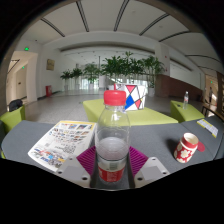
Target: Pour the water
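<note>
A clear plastic water bottle (pixel 113 135) with a red cap and a red label stands upright between my fingers. The gripper (pixel 112 165) is shut on the bottle: both pink pads (pixel 88 157) press its lower part at the label. The bottle holds water in its lower half. A red and white cup (pixel 186 148) stands on the grey table (pixel 160 135) to the right, beyond my fingers and apart from the bottle.
An open magazine (pixel 62 140) lies on the table to the left of the bottle. Yellow-green seats (pixel 150 115) stand behind the table. Potted plants (pixel 128 70) stand further back in a large hall. A small bottle (pixel 185 98) stands far right.
</note>
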